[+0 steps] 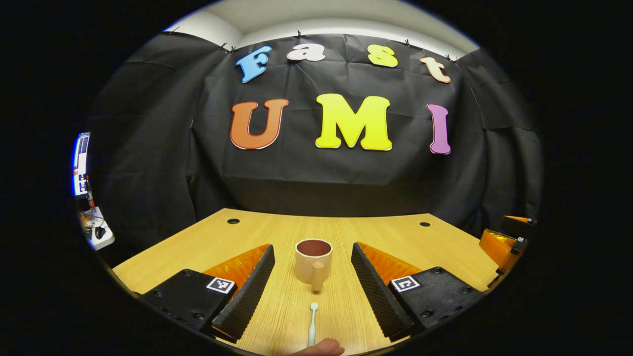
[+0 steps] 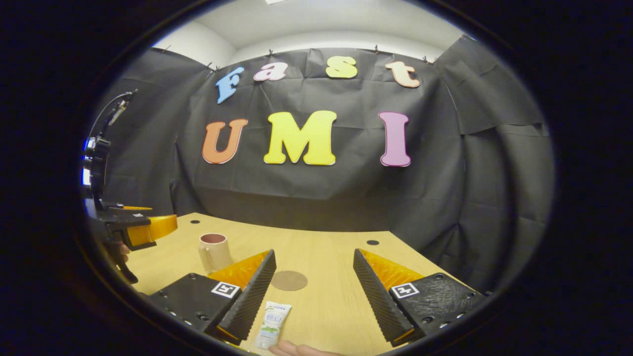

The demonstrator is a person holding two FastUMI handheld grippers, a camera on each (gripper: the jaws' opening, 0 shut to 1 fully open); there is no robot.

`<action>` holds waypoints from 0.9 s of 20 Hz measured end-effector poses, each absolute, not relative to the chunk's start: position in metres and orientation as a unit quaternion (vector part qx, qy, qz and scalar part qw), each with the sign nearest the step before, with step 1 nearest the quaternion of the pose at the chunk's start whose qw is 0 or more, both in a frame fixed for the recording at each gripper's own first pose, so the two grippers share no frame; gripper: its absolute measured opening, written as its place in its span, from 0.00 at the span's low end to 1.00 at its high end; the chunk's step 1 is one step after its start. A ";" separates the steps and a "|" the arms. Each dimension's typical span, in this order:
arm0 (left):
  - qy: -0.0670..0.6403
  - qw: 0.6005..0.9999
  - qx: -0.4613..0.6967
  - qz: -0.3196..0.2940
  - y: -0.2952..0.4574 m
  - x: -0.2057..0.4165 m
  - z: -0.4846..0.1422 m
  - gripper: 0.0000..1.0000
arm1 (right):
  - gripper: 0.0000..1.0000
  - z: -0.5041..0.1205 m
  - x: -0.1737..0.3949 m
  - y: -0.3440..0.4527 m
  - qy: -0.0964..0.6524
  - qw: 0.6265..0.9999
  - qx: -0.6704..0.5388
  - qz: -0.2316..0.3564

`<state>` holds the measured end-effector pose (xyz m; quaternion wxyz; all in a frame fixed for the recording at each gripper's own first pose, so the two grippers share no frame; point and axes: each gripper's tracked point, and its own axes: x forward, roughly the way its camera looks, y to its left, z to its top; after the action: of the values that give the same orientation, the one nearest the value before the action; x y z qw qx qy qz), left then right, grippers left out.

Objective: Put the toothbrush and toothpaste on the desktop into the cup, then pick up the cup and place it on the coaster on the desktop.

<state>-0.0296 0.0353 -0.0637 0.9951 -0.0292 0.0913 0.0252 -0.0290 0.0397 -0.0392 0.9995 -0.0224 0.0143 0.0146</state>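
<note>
Cup (image 1: pixel 313 261) upright on desk, toothbrush (image 1: pixel 312 324) lying just before it.

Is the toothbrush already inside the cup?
No, in the left gripper view the toothbrush lies flat on the wooden desk, in front of the cup and apart from it.

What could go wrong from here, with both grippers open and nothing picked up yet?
1. The toothbrush lies flat and thin on the desk; the left gripper may slip off it or scrape the wood.
2. The cup stands just beyond the brush, handle toward the camera; reaching forward could knock it.
3. The toothpaste lies close to the right gripper's left finger, off centre, so closing might push it aside. The coaster lies just beyond.
</note>
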 end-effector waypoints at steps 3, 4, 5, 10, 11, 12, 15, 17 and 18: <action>0.138 0.989 -0.046 0.020 0.042 -0.037 -0.098 0.99 | 0.97 -0.046 -0.029 0.045 0.015 1.000 -0.024 0.014; 0.151 0.987 -0.054 0.017 0.041 -0.038 -0.106 0.99 | 0.95 -0.048 -0.029 0.048 0.018 0.999 -0.021 0.016; 0.165 0.984 -0.062 0.013 0.039 -0.040 -0.115 0.99 | 0.95 -0.053 -0.029 0.051 0.021 0.999 -0.018 0.020; 0.226 0.971 -0.075 0.004 0.035 -0.042 -0.156 0.98 | 0.95 -0.070 -0.028 0.056 0.038 0.999 -0.025 0.025; 0.242 0.967 -0.075 0.001 0.033 -0.043 -0.166 0.97 | 0.95 -0.075 -0.027 0.058 0.043 0.998 -0.025 0.026; 0.256 0.964 -0.074 -0.004 0.030 -0.046 -0.174 0.95 | 0.95 -0.079 -0.027 0.060 0.049 0.998 -0.025 0.029; 0.289 0.955 -0.061 -0.005 0.026 -0.053 -0.194 0.94 | 0.97 -0.092 -0.026 0.063 0.065 0.997 -0.021 0.034; 0.304 0.951 -0.053 -0.006 0.021 -0.054 -0.203 0.88 | 0.97 -0.097 -0.026 0.067 0.072 0.996 -0.021 0.039; 0.310 0.949 -0.053 -0.009 0.019 -0.055 -0.206 0.82 | 0.95 -0.099 -0.027 0.066 0.075 0.996 -0.021 0.038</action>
<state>-0.0551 0.0187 -0.2063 0.9493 -0.0533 0.3097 -0.0094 -0.0266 0.0662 -0.0986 0.9963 -0.0209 0.0746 0.0382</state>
